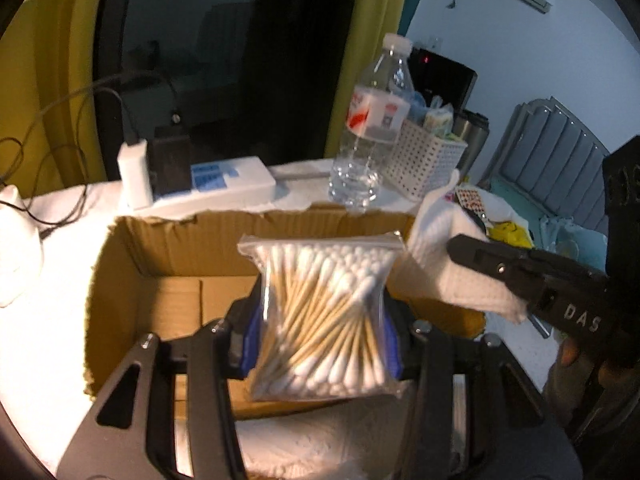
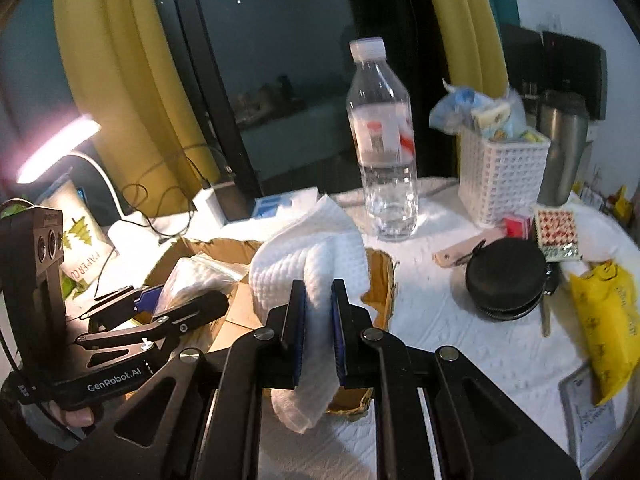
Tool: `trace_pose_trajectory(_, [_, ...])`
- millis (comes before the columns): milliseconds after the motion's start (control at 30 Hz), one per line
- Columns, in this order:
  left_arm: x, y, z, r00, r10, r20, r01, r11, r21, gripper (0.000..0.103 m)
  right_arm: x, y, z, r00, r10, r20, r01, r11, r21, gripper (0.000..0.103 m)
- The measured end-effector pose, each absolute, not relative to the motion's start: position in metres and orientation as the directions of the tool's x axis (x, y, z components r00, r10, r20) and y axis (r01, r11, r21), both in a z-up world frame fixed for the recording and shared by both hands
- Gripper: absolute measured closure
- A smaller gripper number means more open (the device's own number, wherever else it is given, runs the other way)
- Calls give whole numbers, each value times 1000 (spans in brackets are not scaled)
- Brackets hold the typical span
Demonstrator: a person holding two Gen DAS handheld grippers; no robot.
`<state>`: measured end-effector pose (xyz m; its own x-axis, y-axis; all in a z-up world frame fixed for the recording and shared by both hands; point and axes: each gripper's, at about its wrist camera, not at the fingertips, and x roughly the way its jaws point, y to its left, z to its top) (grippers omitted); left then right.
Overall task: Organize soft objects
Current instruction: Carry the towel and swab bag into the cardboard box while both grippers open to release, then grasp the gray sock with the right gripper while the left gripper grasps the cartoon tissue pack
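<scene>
My left gripper (image 1: pixel 320 332) is shut on a clear zip bag of cotton swabs (image 1: pixel 320 312) and holds it above the open cardboard box (image 1: pixel 132 264). In the right wrist view the left gripper (image 2: pixel 176 300) and the bag (image 2: pixel 192 280) show at the left over the box (image 2: pixel 380 276). My right gripper (image 2: pixel 319 332) is shut on a folded white cloth (image 2: pixel 308 256), held over the box's right side. In the left wrist view the cloth (image 1: pixel 452 256) hangs from the right gripper (image 1: pixel 516 276) beside the box.
A water bottle (image 2: pixel 382 140) and a white basket (image 2: pixel 502 176) stand behind the box. A black round case (image 2: pixel 504 276), a yellow packet (image 2: pixel 604 324) and a steel flask (image 2: pixel 562 148) lie right. Cables and a white charger (image 1: pixel 136 172) sit at back left.
</scene>
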<state>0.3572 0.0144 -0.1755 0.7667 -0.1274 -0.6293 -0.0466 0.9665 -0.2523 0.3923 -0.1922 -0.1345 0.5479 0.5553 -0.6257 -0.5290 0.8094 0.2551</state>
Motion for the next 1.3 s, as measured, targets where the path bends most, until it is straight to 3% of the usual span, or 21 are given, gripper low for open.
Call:
trace_pose_trajectory(200, [369, 14, -186, 711, -152, -687, -61, 959, -276, 48, 399, -186, -151, 522, 540, -660, -520, 815, 255, 89])
trace_pose_trajectory(300, [365, 17, -184, 712, -163, -683, -59, 956, -289, 29, 401, -186, -155, 518, 523, -677, -504, 826, 252, 85])
trace_pose_trajectory(333, [363, 18, -181, 715, -163, -680, -60, 955, -292, 27, 401, -186, -156, 519, 516, -682, -498, 831, 249, 76])
trace_pose_trajectory(367, [360, 19, -178, 721, -162, -674, -61, 954, -294, 27, 401, -186, -155, 521, 511, -684, -494, 834, 246, 68])
trace_pose_trajectory(467, [350, 21, -167, 738, -149, -658, -62, 956, -286, 27, 396, -188, -147, 531, 508, -678, -491, 837, 242, 64])
trace_pose_trajectory(1300, [230, 27, -131, 803, -135, -580, -37, 961, -275, 27, 271, -193, -100, 584, 503, -638, -520, 835, 182, 63])
